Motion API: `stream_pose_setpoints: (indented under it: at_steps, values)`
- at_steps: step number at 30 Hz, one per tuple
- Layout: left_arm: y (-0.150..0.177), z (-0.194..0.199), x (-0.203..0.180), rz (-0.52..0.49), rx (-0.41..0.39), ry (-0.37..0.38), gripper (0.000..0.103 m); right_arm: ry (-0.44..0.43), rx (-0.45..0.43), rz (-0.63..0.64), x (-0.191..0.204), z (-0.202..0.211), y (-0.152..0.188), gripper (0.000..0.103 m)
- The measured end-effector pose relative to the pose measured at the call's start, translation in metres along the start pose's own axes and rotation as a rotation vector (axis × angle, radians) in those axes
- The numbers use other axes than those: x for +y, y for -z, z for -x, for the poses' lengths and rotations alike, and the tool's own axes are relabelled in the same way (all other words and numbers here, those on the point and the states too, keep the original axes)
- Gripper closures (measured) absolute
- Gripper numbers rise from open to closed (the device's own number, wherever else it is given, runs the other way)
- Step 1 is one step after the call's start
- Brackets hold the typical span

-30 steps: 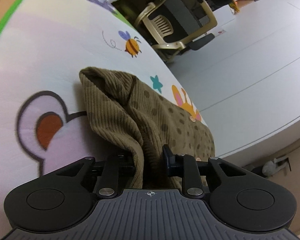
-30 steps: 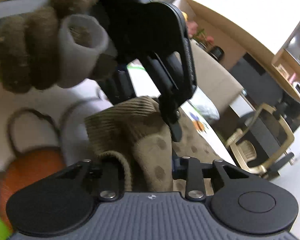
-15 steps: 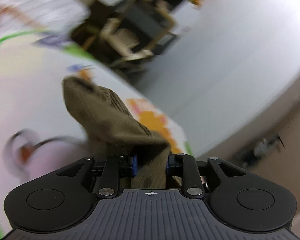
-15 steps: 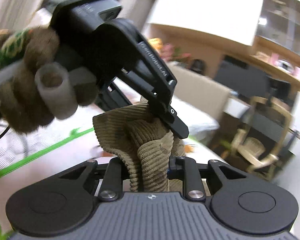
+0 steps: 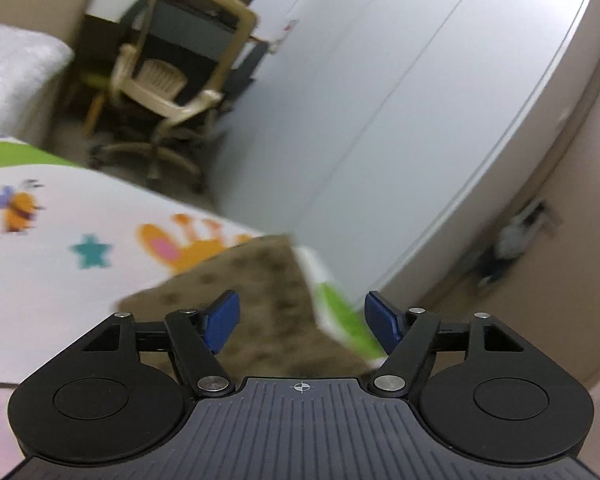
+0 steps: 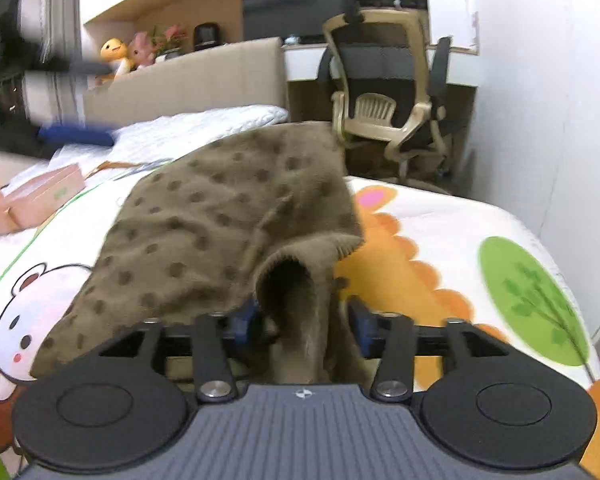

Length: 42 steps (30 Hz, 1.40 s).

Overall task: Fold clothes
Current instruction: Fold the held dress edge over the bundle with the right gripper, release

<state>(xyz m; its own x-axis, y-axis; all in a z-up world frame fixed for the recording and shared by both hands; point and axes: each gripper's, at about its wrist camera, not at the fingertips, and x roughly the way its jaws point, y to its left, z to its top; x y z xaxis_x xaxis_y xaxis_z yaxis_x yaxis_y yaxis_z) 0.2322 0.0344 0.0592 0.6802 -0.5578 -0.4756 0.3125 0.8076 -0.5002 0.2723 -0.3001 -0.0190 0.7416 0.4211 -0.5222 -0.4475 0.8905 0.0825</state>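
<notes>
Garment: a brown spotted corduroy piece lies spread on the cartoon-printed mat, one hem bunched into an open tube near the right tongs; which garment it is, I cannot tell.

Right tongs: the right gripper has its blue pads standing narrowly either side of that bunched hem, cloth between them; whether they truly pinch it I cannot tell.

Left tongs: the left gripper stands wide and holds nothing, hanging above a corner of the cloth near the mat's green edge.

Risk, hem: if the right pads have only the outer layer, a pull would likely drag one ply and leave the tube rucked instead of flat.

Risk, edge: the corner lies close to the mat's border, so a careless tug could slide it off.

Risk, blur: the left view is smeared, so its aim seems unsure.

Surroundings: a pink box and an office chair stand well apart.
</notes>
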Motion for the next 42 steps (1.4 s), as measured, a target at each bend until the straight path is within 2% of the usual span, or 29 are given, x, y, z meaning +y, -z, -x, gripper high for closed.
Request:
stream_pose_setpoints:
  at_steps: [3,6,7,9,11,12,14,16,17,18,20,23,25,27,30,32,35,39,41,42]
  values:
    - [0.01,-0.009,0.017,0.008,0.033,-0.072,0.029,0.106,-0.077,0.048,-0.004,0.014,-0.004,0.042]
    - [0.013,-0.013,0.026,0.004,0.023,-0.102,0.03,0.223,-0.159,0.111,-0.005,0.028,-0.008,0.042]
    - [0.012,-0.013,0.027,0.0,0.007,-0.098,0.03,0.228,-0.182,0.116,-0.008,0.033,-0.014,0.043]
    - [0.009,-0.011,0.026,-0.009,-0.024,-0.08,0.031,0.184,-0.227,0.094,-0.007,0.044,-0.027,0.046]
    - [0.007,-0.015,0.027,-0.003,-0.026,-0.057,0.031,0.068,-0.214,0.049,-0.003,0.042,-0.036,0.046]
    - [0.008,-0.021,0.027,0.01,-0.009,-0.051,0.029,0.011,-0.203,0.027,-0.001,0.041,-0.039,0.046]
    - [0.012,-0.037,0.03,0.011,0.03,-0.079,0.029,-0.072,-0.109,0.007,0.006,0.017,-0.037,0.046]
    - [0.015,-0.038,0.026,-0.038,0.028,-0.125,0.031,-0.029,-0.018,0.042,0.011,-0.011,-0.027,0.046]
    - [0.016,-0.033,0.024,-0.057,0.02,-0.132,0.031,-0.026,-0.005,0.034,0.008,-0.012,-0.023,0.046]
    - [0.017,-0.026,0.024,-0.053,0.013,-0.131,0.027,-0.022,0.008,0.027,0.005,-0.013,-0.019,0.046]
    - [0.023,-0.005,0.025,-0.009,0.002,-0.143,0.016,-0.014,0.034,0.012,-0.002,-0.015,-0.01,0.045]
    - [0.047,0.013,0.034,0.074,0.025,-0.124,0.014,-0.003,0.072,-0.01,-0.011,-0.018,0.002,0.043]
    - [0.068,0.006,0.043,0.15,0.086,-0.065,0.014,0.004,0.097,-0.024,-0.017,-0.02,0.01,0.043]
    - [0.083,-0.006,0.05,0.187,0.138,-0.045,0.025,-0.024,0.099,-0.038,-0.01,-0.014,0.014,0.043]
    - [0.078,-0.017,0.062,0.193,0.123,-0.051,0.032,-0.085,0.106,-0.068,-0.001,-0.002,0.021,0.043]
    - [0.064,-0.02,0.065,0.173,0.087,-0.067,0.033,-0.133,0.114,-0.045,0.017,0.001,0.02,0.042]
    - [0.048,-0.02,0.064,0.11,0.043,-0.1,0.034,-0.129,0.111,0.039,0.037,0.006,0.022,0.042]
    - [0.049,-0.001,0.058,0.055,0.011,-0.127,0.036,-0.15,0.115,0.114,0.047,0.026,0.026,0.042]
    - [0.06,0.021,0.046,-0.041,-0.01,-0.137,0.032,-0.122,0.061,0.2,0.047,0.045,0.026,0.042]
    - [0.068,0.03,0.036,-0.122,-0.02,-0.149,0.028,-0.079,0.025,0.266,0.05,0.055,0.028,0.042]
